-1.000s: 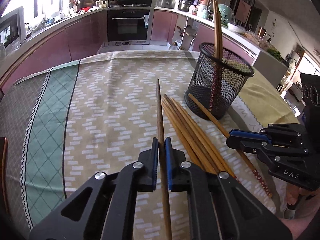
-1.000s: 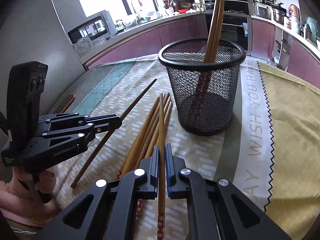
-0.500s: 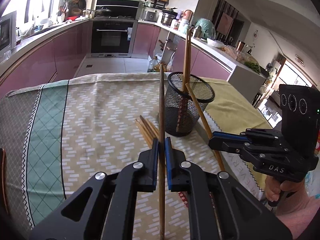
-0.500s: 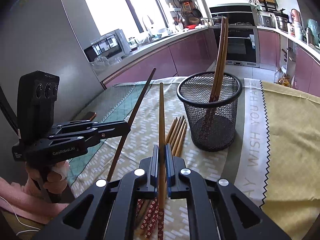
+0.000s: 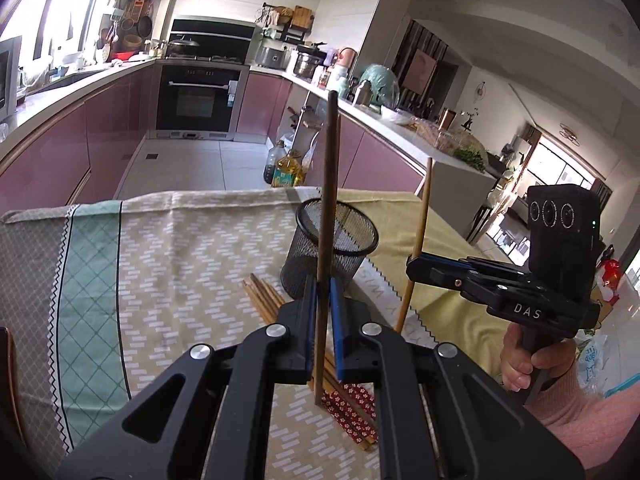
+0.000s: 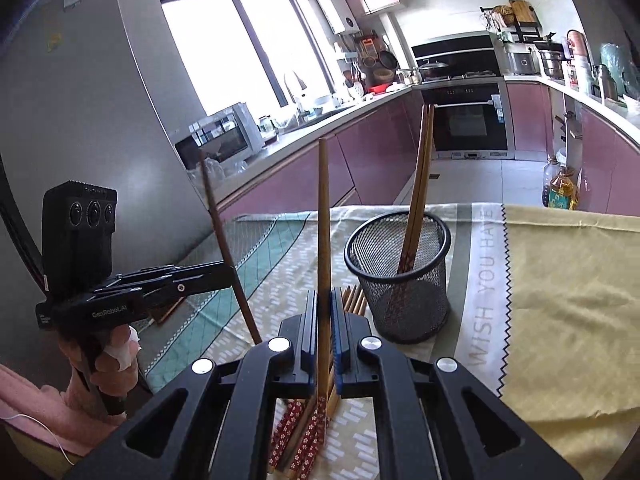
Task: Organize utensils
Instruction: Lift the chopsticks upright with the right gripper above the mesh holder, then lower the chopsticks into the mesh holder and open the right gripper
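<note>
Kitchen, patterned cloth (image 5: 168, 264) on table. Left gripper (image 5: 323, 300) clamped on dark chopstick (image 5: 326, 216), lifted near upright; right gripper (image 6: 324, 316) clamped on light chopstick (image 6: 323, 216), also upright. Mesh cup (image 6: 400, 280) just ahead, two sticks inside. Loose pile (image 5: 264, 300) flat beside cup. Best: tip over rim one at a time, lower first, then release; avoid knocking cup.

Chopsticks (image 6: 323, 216): smooth wood. Holder (image 6: 400, 280): black wire mesh, at 1 o'clock of them. Tablecloth (image 6: 560, 300): matt woven cloth; grippers: matt black plastic.
</note>
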`<act>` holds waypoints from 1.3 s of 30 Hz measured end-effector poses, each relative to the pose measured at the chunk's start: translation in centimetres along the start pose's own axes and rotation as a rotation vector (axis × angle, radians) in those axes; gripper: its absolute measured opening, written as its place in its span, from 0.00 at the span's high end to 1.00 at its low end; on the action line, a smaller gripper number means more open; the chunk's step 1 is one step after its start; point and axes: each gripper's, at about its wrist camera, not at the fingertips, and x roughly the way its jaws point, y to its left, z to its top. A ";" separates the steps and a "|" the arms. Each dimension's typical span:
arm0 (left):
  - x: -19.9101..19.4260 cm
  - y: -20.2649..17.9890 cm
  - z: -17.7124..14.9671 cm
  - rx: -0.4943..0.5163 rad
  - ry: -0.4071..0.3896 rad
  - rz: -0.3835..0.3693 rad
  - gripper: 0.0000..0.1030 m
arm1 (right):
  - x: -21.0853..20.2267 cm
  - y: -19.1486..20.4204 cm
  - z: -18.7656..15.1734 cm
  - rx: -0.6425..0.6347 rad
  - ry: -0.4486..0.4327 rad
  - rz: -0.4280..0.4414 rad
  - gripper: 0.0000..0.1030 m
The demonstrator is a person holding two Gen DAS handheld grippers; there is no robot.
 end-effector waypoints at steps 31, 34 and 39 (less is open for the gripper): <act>-1.5 -3.4 9.3 0.091 -0.222 -0.017 0.93 | -3.6 -0.3 9.1 -0.091 -0.209 -0.058 0.95; -1.0 -3.6 9.6 0.096 -0.225 -0.002 0.93 | -3.2 -0.5 9.4 -0.091 -0.209 -0.066 0.95; 0.6 -3.8 9.3 0.099 -0.188 0.024 0.93 | -2.2 -0.9 9.6 -0.091 -0.203 -0.089 0.95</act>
